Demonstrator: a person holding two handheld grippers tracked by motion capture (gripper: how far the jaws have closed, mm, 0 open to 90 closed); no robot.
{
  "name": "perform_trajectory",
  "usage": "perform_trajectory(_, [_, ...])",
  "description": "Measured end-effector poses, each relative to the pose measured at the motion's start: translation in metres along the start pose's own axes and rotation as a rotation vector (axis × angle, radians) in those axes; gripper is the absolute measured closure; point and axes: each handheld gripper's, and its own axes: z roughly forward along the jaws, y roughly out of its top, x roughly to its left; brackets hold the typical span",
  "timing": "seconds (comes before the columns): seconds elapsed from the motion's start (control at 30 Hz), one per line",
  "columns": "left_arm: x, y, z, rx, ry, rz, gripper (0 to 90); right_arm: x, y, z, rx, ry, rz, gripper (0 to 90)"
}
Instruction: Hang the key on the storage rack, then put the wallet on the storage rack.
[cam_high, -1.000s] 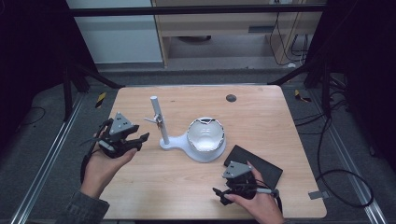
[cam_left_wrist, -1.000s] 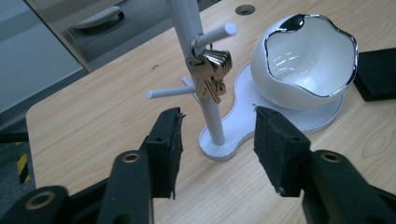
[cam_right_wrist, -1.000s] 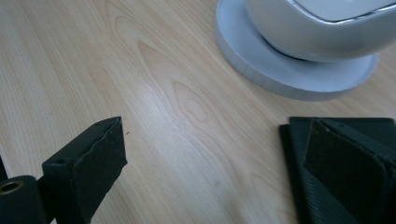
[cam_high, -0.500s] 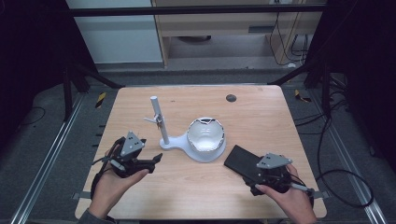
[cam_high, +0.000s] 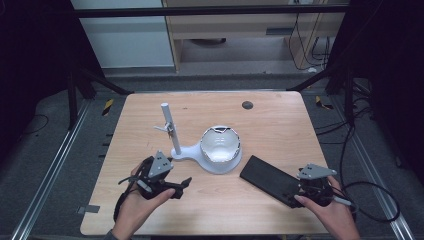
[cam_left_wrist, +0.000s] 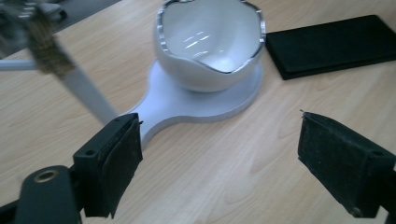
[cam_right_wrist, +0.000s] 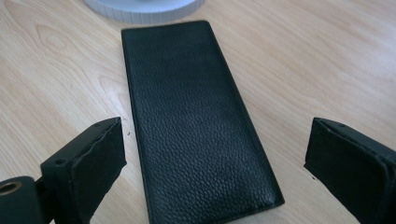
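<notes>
A white stand (cam_high: 182, 151) has a flat base (cam_left_wrist: 187, 105), an upright post (cam_high: 166, 120) and a white bowl (cam_high: 220, 145) with a wavy silver rim (cam_left_wrist: 210, 32). A small brownish chain (cam_left_wrist: 44, 44) hangs from the post. A black leather wallet (cam_high: 267, 177) lies flat to the right of the base (cam_right_wrist: 196, 126). My left gripper (cam_high: 182, 186) hovers low just in front of the base (cam_left_wrist: 219, 154). Its jaws have just been opening, and nothing is between them. My right gripper (cam_high: 299, 194) stands open over the wallet's near end (cam_right_wrist: 215, 163), with its pads apart from the wallet.
The wooden table (cam_high: 280, 125) carries a small dark round spot (cam_high: 247, 105) near its far edge. Dark floor with metal rails surrounds the table, and cables lie at the right (cam_high: 370, 195).
My left hand has come down toward the near edge and to the right, with its jaws spreading. My right hand has slid to the right, to the wallet's near end.
</notes>
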Motion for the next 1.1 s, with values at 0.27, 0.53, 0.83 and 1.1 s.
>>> perform_trajectory(0.27, [-0.051,0.006,0.036,0.017,-0.127,0.047,14.8,-0.006,-0.009,0.005,0.024,0.04,-0.007,5.0])
perform_trajectory(0.53, [-0.083,0.009,0.085,0.063,-0.175,0.097,19.0,-0.004,-0.016,0.005,0.04,0.054,-0.028,6.3])
perform_trajectory(0.83, [-0.096,0.014,0.11,0.035,-0.177,0.108,29.7,0.008,-0.02,0.003,0.025,0.067,-0.052,8.0])
perform_trajectory(1.1, [-0.102,0.016,0.138,0.035,-0.18,0.08,36.2,0.012,-0.02,0.002,0.019,0.07,-0.078,15.3])
